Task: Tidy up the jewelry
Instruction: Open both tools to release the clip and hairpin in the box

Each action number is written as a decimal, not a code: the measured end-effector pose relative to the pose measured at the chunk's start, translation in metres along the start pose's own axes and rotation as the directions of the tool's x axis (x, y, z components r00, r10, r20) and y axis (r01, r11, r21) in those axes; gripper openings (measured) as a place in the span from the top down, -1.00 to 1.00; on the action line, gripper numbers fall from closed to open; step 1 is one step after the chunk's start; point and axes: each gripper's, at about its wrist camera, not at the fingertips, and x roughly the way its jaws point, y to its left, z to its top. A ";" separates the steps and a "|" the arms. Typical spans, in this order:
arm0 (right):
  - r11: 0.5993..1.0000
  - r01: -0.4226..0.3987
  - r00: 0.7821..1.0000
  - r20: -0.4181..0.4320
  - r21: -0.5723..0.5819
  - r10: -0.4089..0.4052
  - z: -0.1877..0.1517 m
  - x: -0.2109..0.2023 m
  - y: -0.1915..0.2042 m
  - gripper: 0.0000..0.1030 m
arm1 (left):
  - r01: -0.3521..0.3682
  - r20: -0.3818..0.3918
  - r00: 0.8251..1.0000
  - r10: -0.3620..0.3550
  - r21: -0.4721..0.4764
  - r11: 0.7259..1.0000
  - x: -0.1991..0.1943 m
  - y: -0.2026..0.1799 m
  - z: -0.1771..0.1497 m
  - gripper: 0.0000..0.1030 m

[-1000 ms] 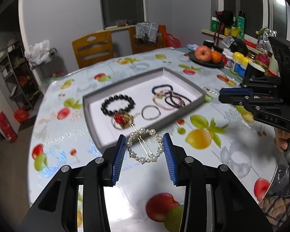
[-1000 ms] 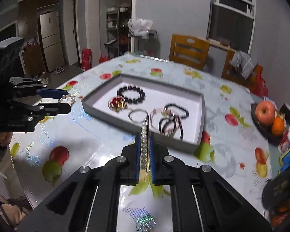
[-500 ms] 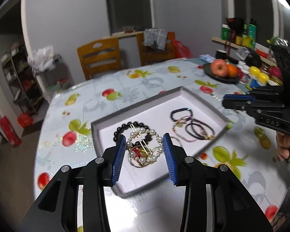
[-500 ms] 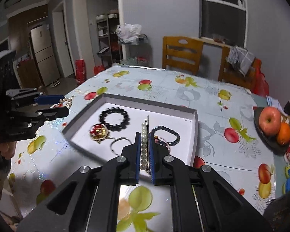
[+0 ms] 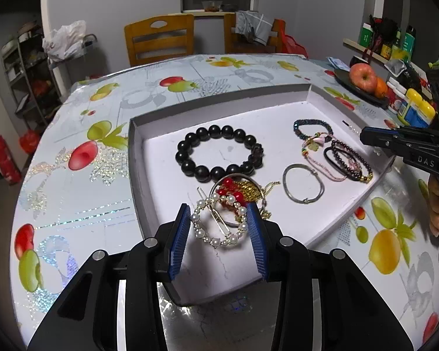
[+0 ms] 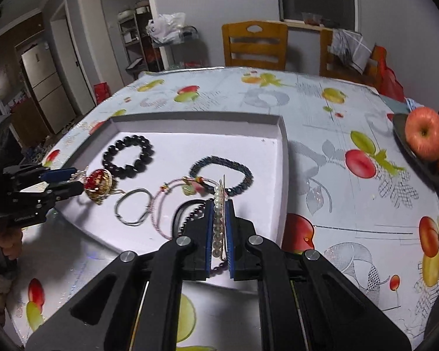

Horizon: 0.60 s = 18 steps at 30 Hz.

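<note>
Pearls first: we pinch a round pearl hair clip (image 5: 218, 223) in our left gripper (image 5: 218, 234) above the tray's (image 5: 137, 181) near edge. Our right gripper (image 6: 219, 231) clamps a straight pearl hairpin (image 6: 218, 219) over the tangled bracelets (image 5: 336, 158); farther back lies the black bead bracelet (image 5: 218, 153).

Two wrist views, both close over the tray (image 5: 136, 158)
Left looks in past its jaws from the near-left edge; right from the near-right; each catches the other gripper beside its own jaws.
</note>
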 end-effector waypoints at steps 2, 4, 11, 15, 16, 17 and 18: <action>1.000 0.012 1.000 -0.009 0.002 -0.012 0.000 0.005 -0.002 0.85 | 0.003 0.006 1.000 -0.003 0.008 1.000 0.001 -0.001 0.000 0.20; 1.000 0.022 1.000 -0.021 0.003 -0.022 -0.002 0.011 -0.003 0.85 | 0.001 0.011 1.000 -0.001 0.016 1.000 0.002 -0.004 -0.001 0.20; 0.999 0.048 0.998 -0.035 -0.016 -0.048 -0.004 0.018 0.001 0.85 | -0.002 0.031 1.000 0.001 0.015 1.000 0.005 -0.007 0.000 0.11; 0.999 0.044 0.999 -0.031 -0.014 -0.045 -0.005 0.017 0.002 0.77 | -0.004 0.062 0.998 0.003 0.027 1.000 -0.001 -0.009 0.000 -0.35; 0.999 0.042 0.999 -0.026 -0.016 -0.043 -0.005 0.017 0.002 0.69 | -0.010 0.067 0.998 0.008 0.032 0.999 -0.002 -0.010 -0.001 -0.35; 0.999 0.043 0.999 -0.023 -0.018 -0.043 -0.005 0.016 0.003 0.59 | -0.012 0.068 0.998 0.009 0.033 0.999 -0.002 -0.011 -0.001 -0.36; 0.999 0.044 0.999 -0.015 -0.024 -0.044 -0.006 0.014 0.005 0.52 | -0.011 0.069 0.998 0.009 0.032 0.999 -0.002 -0.011 -0.001 -0.42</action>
